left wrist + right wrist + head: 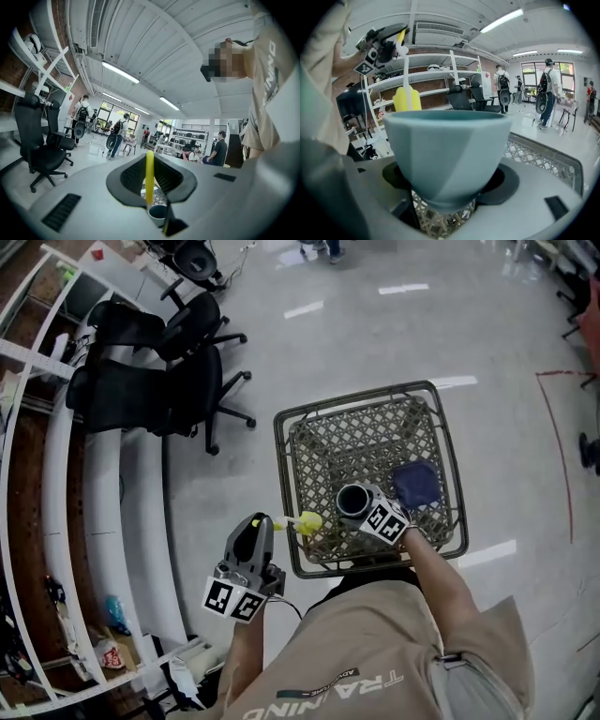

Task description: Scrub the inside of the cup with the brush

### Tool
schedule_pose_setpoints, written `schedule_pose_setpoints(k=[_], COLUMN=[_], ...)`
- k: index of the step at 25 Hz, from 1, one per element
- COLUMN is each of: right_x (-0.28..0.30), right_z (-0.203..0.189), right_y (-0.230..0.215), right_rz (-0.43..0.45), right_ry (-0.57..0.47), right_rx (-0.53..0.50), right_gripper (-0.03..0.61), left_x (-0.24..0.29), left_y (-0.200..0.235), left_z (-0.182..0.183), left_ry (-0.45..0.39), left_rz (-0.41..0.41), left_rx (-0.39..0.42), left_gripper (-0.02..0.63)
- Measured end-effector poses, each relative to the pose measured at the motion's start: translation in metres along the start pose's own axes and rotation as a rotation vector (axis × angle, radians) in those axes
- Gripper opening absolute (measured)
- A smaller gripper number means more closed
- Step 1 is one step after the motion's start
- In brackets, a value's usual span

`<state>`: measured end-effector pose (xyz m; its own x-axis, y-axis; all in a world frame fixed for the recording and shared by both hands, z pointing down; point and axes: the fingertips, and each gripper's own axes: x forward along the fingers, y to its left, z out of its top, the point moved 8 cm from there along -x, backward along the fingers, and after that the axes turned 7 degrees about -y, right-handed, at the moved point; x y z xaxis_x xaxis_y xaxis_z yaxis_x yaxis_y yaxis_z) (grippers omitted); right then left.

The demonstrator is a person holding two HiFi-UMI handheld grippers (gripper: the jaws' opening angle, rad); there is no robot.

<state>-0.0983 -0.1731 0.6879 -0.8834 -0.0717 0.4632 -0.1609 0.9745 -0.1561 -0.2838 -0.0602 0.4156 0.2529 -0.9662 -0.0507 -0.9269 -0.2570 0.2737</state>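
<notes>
Chairs: 3 black office chairs (155, 390) at your far left, beside the white shelving (66, 474)
Marker cubes: 2 marker cubes (232, 601), 1 on each gripper
Left gripper: 1; your left gripper (257, 524) has its jaws closed tight on the brush handle, off the table's left edge
Brush: 1 brush (302, 521), yellow head over the table's front-left rim, near the cup and outside it
Table: 1 lattice-top table (281, 456)
Cup: 1 pale blue-grey cup (352, 502), upright, mouth up, over the table's front part
Right gripper: 1; your right gripper (369, 510) has its jaws spread wide, pads pressed on the cup's sides
Blue piece: 1 dark blue square (417, 482) on the table, just right of the cup
Writing: "TRA" on your shirt (375, 652); the other letters are only partly legible
</notes>
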Motion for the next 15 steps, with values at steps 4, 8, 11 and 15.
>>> schedule_pose_setpoints(k=[4, 8, 11, 15], right_x=[-0.027, -0.045, -0.045, -0.041], right_z=[0.038, 0.062, 0.081, 0.093], right_y=[0.016, 0.033, 0.041, 0.048], right_rz=[0.044, 0.076, 0.068, 0.089], right_ry=[0.016, 0.039, 0.033, 0.067], right_rx=[-0.042, -0.071, -0.091, -0.144], right_gripper=[0.387, 0.387, 0.388, 0.388], left_x=[0.009, 0.018, 0.028, 0.038], left_y=[-0.001, -0.019, -0.031, -0.043], left_z=[0.034, 0.068, 0.096, 0.128], left_ry=[-0.014, -0.051, -0.079, -0.144], left_rz=[-0.091, -0.228, -0.302, -0.371], left_rx=[0.031, 0.032, 0.039, 0.042], left_gripper=[0.051, 0.052, 0.051, 0.052])
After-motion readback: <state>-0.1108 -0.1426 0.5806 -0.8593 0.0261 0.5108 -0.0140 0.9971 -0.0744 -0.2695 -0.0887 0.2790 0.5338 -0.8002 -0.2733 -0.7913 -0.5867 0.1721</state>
